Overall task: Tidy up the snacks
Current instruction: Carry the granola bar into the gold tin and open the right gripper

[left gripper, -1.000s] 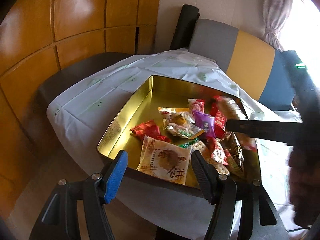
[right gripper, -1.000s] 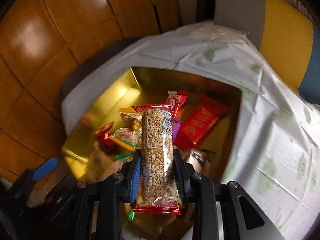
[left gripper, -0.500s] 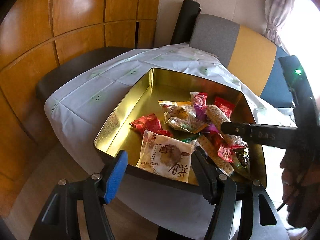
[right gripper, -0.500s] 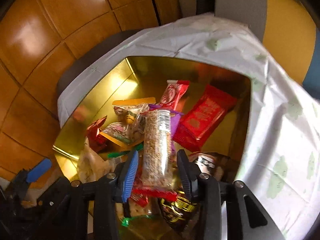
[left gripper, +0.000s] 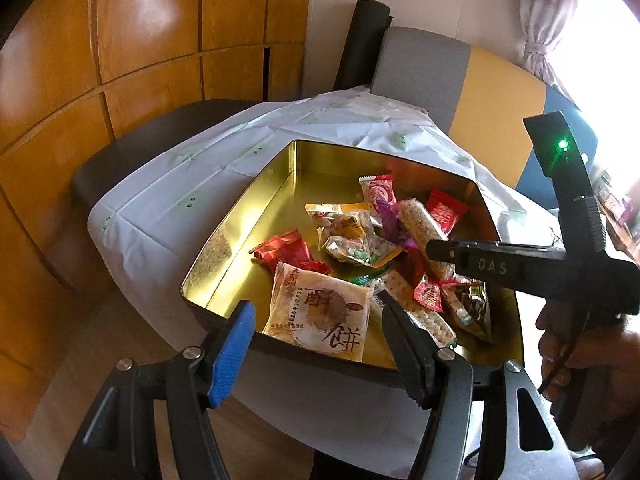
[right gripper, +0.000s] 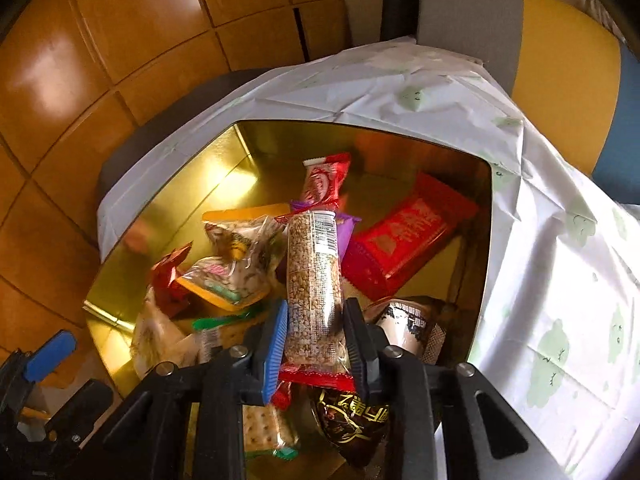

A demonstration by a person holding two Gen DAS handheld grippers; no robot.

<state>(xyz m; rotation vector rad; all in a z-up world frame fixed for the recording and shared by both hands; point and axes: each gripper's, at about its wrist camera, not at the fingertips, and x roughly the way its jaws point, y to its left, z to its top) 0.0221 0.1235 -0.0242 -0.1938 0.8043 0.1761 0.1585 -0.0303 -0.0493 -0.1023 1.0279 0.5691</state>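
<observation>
Wood-panelled walls and a grey, yellow and blue sofa back surround a small table [left gripper: 132,216] under a white cloth. On it sits a gold tin [left gripper: 248,220] holding loose snacks: a pale pastry packet [left gripper: 320,312] at the near edge, a red bar wrapper [right gripper: 408,236] towards the far right.

A second ago the right tool [right gripper: 316,344] held the clear grain bar [right gripper: 316,276] above the tin; half a second ago its fingers looked parted around it. Now the bar lies low among the pile, and the fingers sit close against its sides again. Whether they grip or merely flank it, I cannot tell. The bar has reached the tin, so this placement looks nearly done.

The right tool reaches in from the right, angled downward. The left tool [left gripper: 320,344] hovers at the near rim, fingers wide apart, empty.
</observation>
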